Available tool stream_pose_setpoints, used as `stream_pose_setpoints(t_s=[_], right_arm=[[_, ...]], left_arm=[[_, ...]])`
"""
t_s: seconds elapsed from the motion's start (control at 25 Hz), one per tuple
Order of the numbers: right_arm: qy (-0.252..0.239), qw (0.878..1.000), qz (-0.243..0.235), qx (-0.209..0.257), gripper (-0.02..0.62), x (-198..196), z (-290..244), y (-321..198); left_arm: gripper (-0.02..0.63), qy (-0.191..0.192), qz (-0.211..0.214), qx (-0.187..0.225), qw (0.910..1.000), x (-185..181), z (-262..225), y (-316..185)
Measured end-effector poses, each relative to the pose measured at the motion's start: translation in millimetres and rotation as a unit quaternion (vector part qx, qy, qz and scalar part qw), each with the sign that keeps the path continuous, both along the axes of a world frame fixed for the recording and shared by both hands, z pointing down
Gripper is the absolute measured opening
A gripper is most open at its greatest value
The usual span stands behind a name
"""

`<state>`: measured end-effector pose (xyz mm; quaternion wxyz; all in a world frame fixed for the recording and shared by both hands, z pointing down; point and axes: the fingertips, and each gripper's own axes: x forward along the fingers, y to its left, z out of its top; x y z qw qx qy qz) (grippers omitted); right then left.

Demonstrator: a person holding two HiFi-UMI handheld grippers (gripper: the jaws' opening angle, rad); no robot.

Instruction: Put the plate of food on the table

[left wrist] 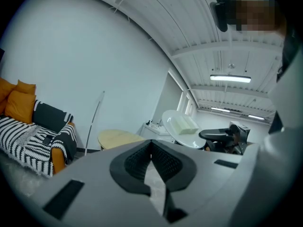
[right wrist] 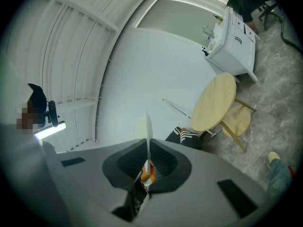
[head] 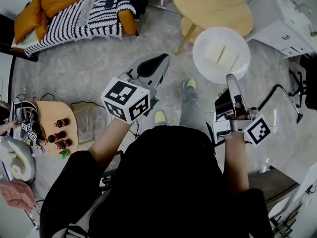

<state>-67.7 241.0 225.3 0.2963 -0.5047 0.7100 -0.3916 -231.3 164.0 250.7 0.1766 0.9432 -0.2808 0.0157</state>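
Since right tongs (head: 231,78) pinch only the plate (head: 204,63) rim, tilt could spill food (head: 222,55); left tongs (head: 159,62) closed, empty.

The head camera looks almost straight down from above the person's shoulders, onto the left tool (head: 161,59), the right tool (head: 231,79) and the floor (head: 89,68) beyond. Each tool's own camera sits close behind its jaws and faces level across the room. The right one is rolled sideways, so the floor stands at its right edge. All three share the round surface (head: 213,6), the plate (head: 221,53) and the striped sofa (head: 79,14).
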Motion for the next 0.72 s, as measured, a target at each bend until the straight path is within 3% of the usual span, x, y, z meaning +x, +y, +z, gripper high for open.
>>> stream_pose_setpoints(t_s=[0.72], right_arm=[[-0.002,1.000,0.005,-0.014,0.021,101,17,-129]], left_arm=[[0.008,-0.005,0.017,-0.021,0.9996,107,11,-137]])
